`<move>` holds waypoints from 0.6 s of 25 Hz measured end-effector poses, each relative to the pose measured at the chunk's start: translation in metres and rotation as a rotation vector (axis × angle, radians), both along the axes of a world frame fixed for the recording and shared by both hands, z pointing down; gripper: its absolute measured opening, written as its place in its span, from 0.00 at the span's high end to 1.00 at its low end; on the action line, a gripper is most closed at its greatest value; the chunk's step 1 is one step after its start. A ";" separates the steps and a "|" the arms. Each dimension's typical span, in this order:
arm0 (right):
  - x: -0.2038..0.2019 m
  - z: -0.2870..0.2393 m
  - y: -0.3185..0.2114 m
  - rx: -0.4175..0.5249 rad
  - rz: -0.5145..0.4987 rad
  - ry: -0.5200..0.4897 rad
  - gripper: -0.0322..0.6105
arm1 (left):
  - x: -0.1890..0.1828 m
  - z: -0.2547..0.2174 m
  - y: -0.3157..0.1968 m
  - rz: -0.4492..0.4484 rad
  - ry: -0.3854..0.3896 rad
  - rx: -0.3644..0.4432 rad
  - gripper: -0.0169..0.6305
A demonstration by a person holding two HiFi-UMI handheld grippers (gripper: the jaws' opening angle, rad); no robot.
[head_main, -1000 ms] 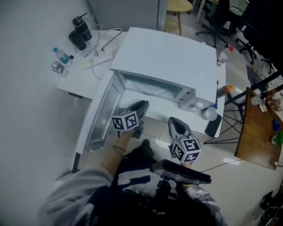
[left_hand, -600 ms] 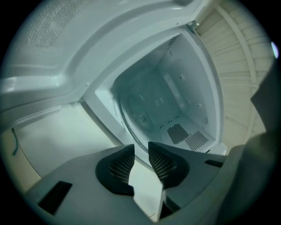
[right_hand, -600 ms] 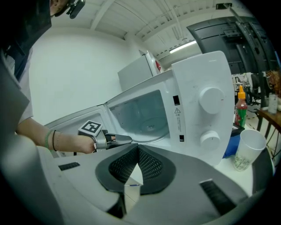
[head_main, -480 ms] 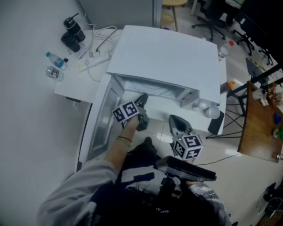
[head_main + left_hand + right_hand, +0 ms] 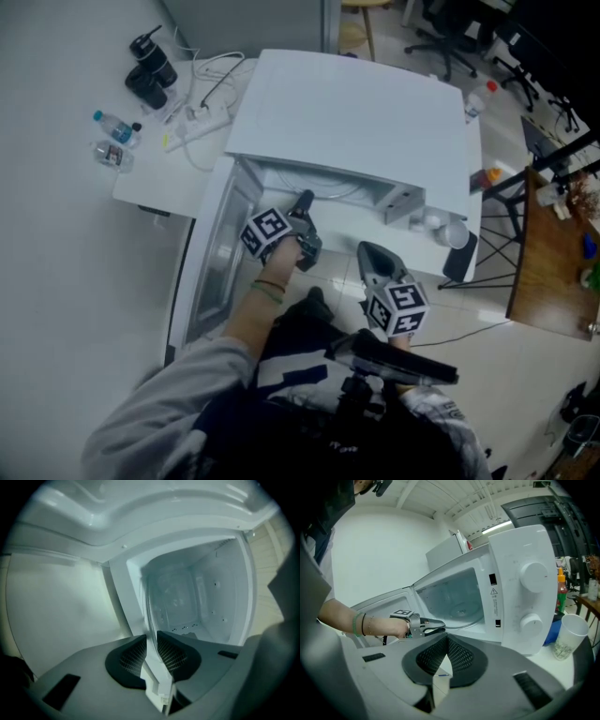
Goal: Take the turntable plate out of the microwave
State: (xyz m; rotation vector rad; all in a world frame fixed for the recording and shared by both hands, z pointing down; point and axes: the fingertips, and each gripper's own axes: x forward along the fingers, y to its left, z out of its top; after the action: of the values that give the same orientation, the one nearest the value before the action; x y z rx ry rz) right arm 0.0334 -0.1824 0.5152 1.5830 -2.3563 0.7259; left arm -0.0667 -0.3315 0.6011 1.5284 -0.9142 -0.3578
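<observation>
- At the front opening of the microwave (image 5: 356, 112), the left gripper (image 5: 303, 200) has just been closing its jaws, and they're pinching the turntable plate (image 5: 461, 610) by its rim
- right gripper (image 5: 368, 251) sits outside, jaws together, empty

Microwave (image 5: 356, 112) casing is white, smooth, semi-gloss painted finish. Its cavity walls (image 5: 215, 588) are glossy white with soft reflections, and the knobs (image 5: 533, 576) are white matt plastic. Turntable plate (image 5: 459, 609) is clear glass, glossy. Right gripper (image 5: 446, 639) body is grey matt plastic; pads (image 5: 461, 657) are black, rubbery-looking, with a fine grid texture. Table (image 5: 155, 178) at the head view's upper left is white, smooth, matt. Cup (image 5: 569, 634) at lower right of the right gripper view is translucent plastic. Water bottles (image 5: 112, 127) at upper left are clear plastic. Desk (image 5: 548, 281) at the right edge is brown, wood look. Floor (image 5: 487, 375) is pale, smooth, with a slight sheen. Sleeve (image 5: 159, 422) is grey cloth, matt.
</observation>
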 end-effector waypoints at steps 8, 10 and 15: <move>-0.011 0.004 0.002 -0.010 -0.042 0.004 0.95 | -0.001 -0.018 0.005 -0.033 0.069 0.098 0.92; -0.013 0.003 0.002 -0.013 -0.050 0.003 0.95 | -0.001 -0.022 0.010 -0.031 0.090 0.099 0.92; -0.013 0.011 0.002 -0.048 -0.053 -0.014 0.95 | -0.005 -0.011 0.044 -0.004 0.096 0.050 0.92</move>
State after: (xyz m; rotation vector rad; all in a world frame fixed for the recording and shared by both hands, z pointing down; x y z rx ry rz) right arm 0.0207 -0.1806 0.5261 1.4953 -2.3625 0.7784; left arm -0.0718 -0.2879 0.5906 1.5417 -0.8389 -0.4560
